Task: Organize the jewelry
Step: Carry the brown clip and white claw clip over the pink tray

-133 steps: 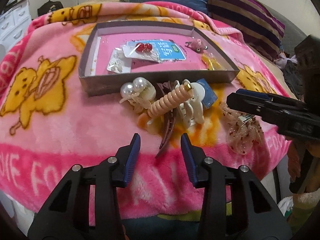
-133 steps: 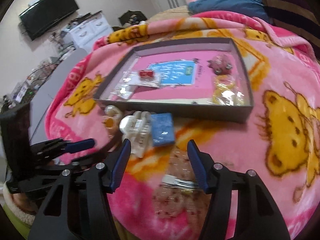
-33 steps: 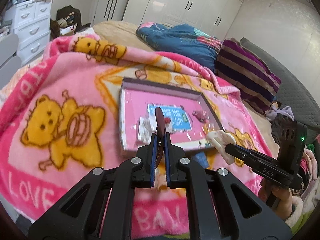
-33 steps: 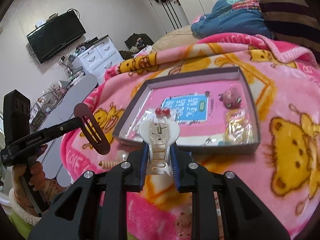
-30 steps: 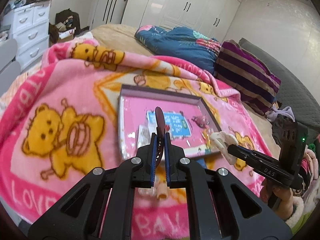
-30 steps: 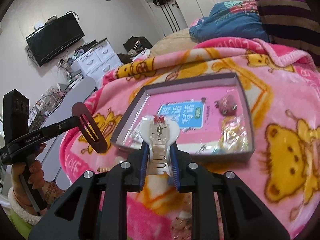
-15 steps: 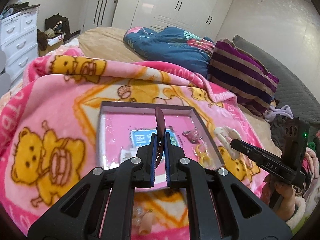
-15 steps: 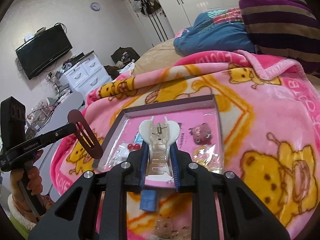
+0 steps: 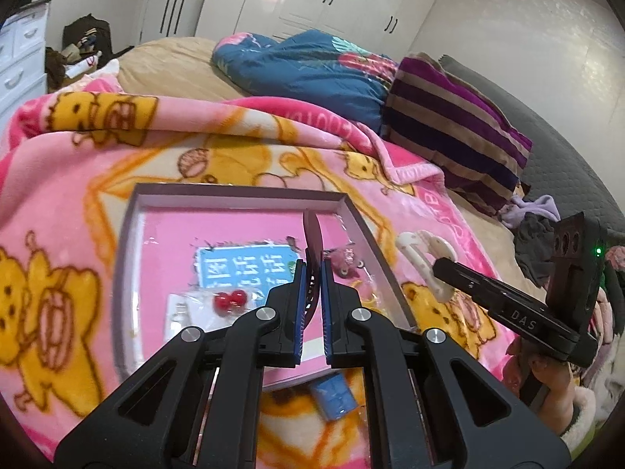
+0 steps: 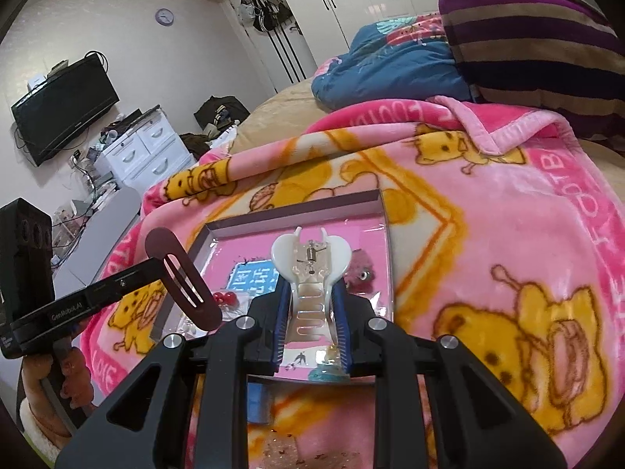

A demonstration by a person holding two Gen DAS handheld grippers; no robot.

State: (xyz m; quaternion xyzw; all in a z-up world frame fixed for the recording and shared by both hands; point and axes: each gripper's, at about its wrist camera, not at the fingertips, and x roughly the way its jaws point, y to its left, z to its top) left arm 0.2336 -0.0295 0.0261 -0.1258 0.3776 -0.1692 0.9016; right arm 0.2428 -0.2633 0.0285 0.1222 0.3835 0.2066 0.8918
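My left gripper [image 9: 312, 269] is shut on a flat dark brown snap hair clip [image 9: 313, 234], which stands edge-on above the grey tray [image 9: 242, 194]; from the right wrist view the same clip [image 10: 183, 279] shows its slotted oval face. My right gripper [image 10: 311, 293] is shut on a white claw hair clip [image 10: 310, 262], held over the tray's [image 10: 297, 211] near half. In the left wrist view that claw clip [image 9: 425, 258] hangs just past the tray's right wall. Inside the tray lie a blue card [image 9: 244, 265], red bead earrings [image 9: 230, 299] and a small pink plush piece [image 9: 345, 260].
The tray rests on a pink bear-print blanket [image 9: 70, 179] over a bed. A blue packet [image 9: 334, 391] lies on the blanket in front of the tray. A blue quilt [image 9: 312, 66] and a striped pillow [image 9: 453, 125] sit beyond. A person's hand [image 10: 43, 371] holds the left tool.
Both grippers have carried their clips forward, from before the tray's front wall to over the tray. The tray looms larger and nearer in both views. Both grips are unchanged.
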